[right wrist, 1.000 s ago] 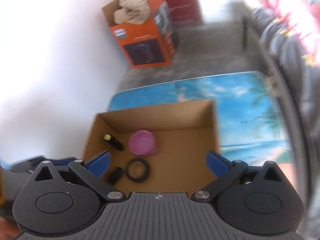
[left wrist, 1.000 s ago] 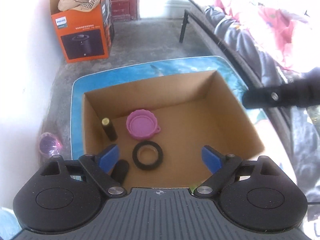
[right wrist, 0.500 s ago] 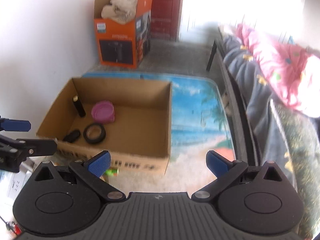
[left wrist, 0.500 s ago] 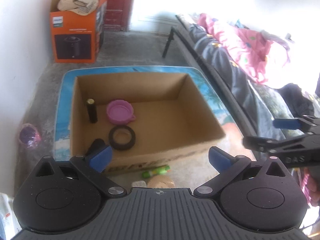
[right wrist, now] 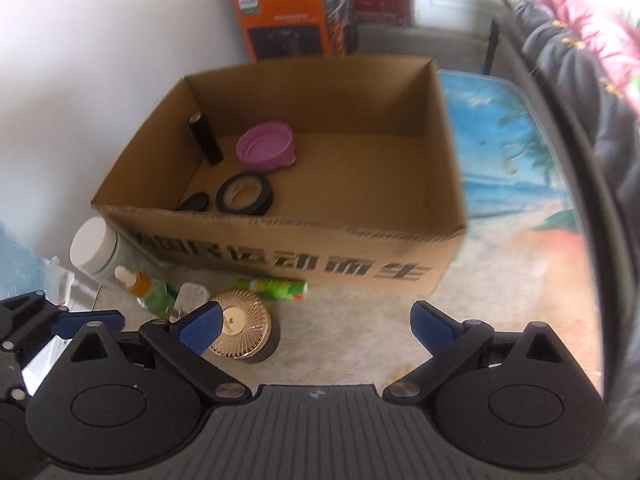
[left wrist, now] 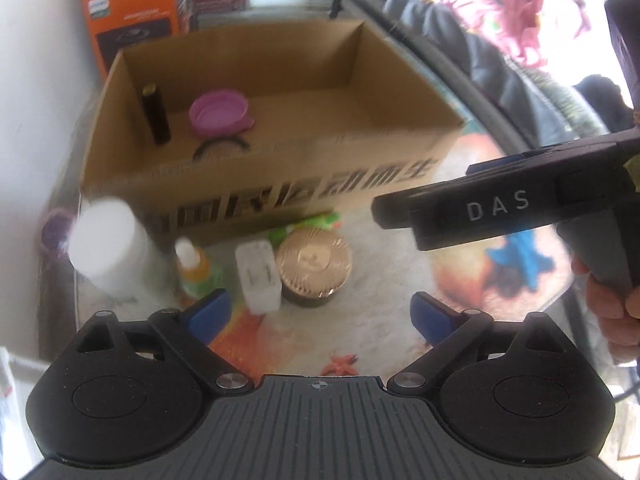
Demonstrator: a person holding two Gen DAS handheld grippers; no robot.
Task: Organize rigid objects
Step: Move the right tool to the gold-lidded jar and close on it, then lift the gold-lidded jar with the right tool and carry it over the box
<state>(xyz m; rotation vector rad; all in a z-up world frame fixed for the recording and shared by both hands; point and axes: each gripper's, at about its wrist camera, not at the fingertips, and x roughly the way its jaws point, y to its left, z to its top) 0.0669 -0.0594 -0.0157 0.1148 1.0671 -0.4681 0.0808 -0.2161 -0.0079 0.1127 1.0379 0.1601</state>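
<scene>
An open cardboard box (right wrist: 320, 264) on the beach-print table (right wrist: 520, 160) holds a black tube (right wrist: 206, 140), a pink bowl (right wrist: 266, 148), a black tape ring (right wrist: 245, 194) and a small black cap (right wrist: 194, 202). In front of it stand a white jar (left wrist: 108, 248), an orange dropper bottle (left wrist: 194, 266), a white charger plug (left wrist: 258, 276), a gold-lidded jar (left wrist: 314, 266) and a green tube (left wrist: 308, 226). My left gripper (left wrist: 320, 316) hangs just short of the plug and gold jar, jaws closing, nothing between them. My right gripper (right wrist: 316, 326) is open and empty beside the gold jar (right wrist: 240, 330).
An orange appliance carton (right wrist: 288, 20) stuffed with cloth stands on the floor behind the table. A dark-covered sofa (right wrist: 580, 60) runs along the right. A white wall is on the left. A hand (left wrist: 616, 312) holds the right gripper's handle.
Both grippers have drawn back from over the box and sunk toward the table's near side. The jars, bottle, plug and green tube in front of the box have come into view.
</scene>
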